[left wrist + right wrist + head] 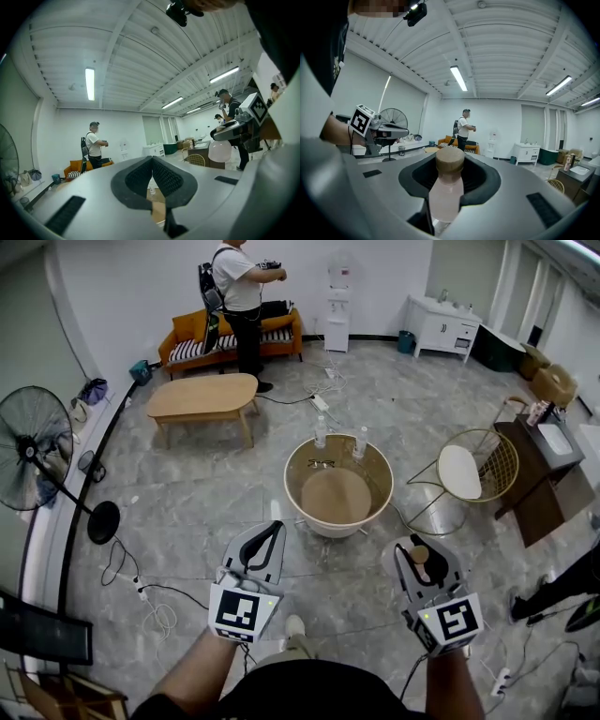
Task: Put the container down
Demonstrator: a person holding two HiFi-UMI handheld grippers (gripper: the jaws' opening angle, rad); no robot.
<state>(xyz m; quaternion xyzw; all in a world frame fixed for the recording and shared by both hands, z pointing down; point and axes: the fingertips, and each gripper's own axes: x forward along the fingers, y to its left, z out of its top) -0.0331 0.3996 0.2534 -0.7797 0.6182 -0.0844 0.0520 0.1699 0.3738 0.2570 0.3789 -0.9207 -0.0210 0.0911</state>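
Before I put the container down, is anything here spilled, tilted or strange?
Nothing stands out. The pink bottle is capped and held in the right gripper. The two bottles on the table stand upright. Only loose cables lie on the floor.

Pale pink container [446, 197], tan cap [449, 161], held between right fingers [482, 178].

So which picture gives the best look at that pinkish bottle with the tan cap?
The right gripper view: the bottle stands close and central, clamped in the right gripper. The head view shows little beyond its tan cap; the left gripper view shows its pale body small, off to the right.
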